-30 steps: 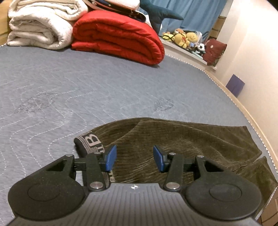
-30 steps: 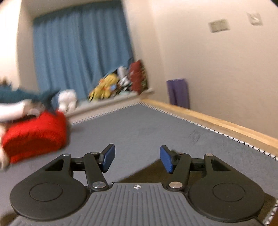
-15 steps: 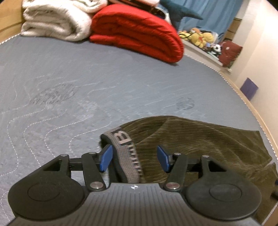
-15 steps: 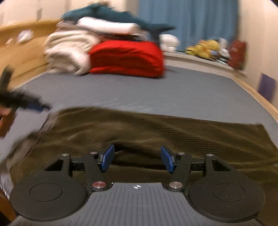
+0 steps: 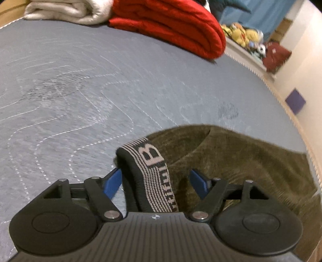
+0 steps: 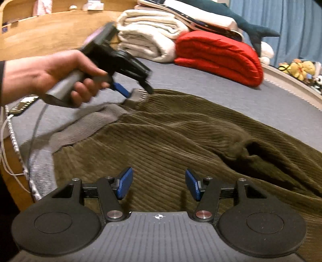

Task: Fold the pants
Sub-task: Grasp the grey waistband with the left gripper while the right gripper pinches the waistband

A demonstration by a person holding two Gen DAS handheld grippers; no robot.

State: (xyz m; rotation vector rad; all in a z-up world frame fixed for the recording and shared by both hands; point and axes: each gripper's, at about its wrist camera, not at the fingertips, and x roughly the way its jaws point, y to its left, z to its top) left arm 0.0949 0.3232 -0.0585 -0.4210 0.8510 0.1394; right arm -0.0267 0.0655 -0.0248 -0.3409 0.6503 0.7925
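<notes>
Olive corduroy pants [image 6: 181, 137] lie spread on the grey mattress [image 5: 80, 90], legs running to the right. Their striped elastic waistband [image 5: 155, 177], marked with a letter B, rises between the fingers of my open left gripper [image 5: 157, 184], whose blue pads stand on either side of it without pressing it. In the right wrist view the left gripper [image 6: 132, 92] sits at the far corner of the waistband [image 6: 136, 96]. My right gripper [image 6: 159, 184] is open and empty, low over the near part of the pants.
A folded red quilt [image 5: 171, 24] and white blankets [image 5: 66, 10] are stacked at the head of the mattress. Plush toys [image 5: 243, 36] sit on a ledge by the blue curtain. The wooden bed edge [image 6: 12, 171] runs along the left. A cable hangs there.
My left gripper moved forward so the waistband now stands between its fingers. My right gripper swung left from facing the wall and came down over the pants.
</notes>
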